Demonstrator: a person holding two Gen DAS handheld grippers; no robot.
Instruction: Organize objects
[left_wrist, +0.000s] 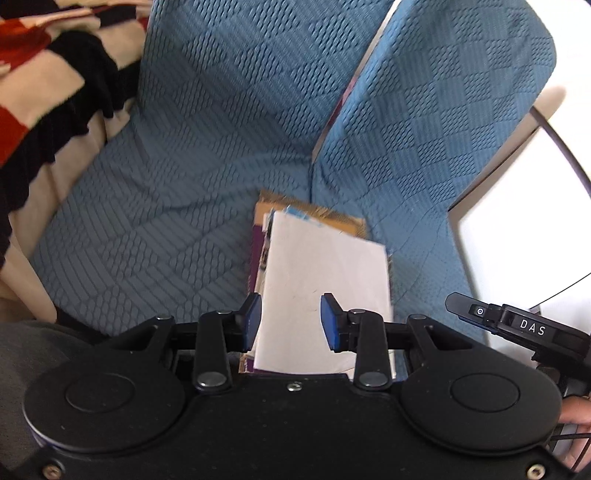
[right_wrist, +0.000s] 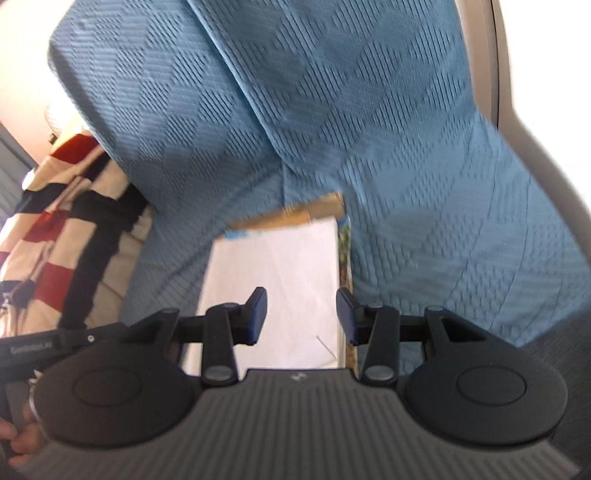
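Between the blue pads of the left gripper (left_wrist: 290, 319) nothing is being held; its jaws are standing apart, hanging above the stack (left_wrist: 325, 291) without touching it. The right gripper (right_wrist: 301, 315) is hovering likewise, jaws apart and empty, over the same stack (right_wrist: 277, 280). A white sheet is lying on top, with a brown cover and coloured edges peeking out beneath. The stack is resting flat on the blue sofa (left_wrist: 166, 221) seat, close to the corner where backrest and armrest are meeting. Farther left, a striped blanket (left_wrist: 48, 85) in red, black and cream is draping over the sofa's end.
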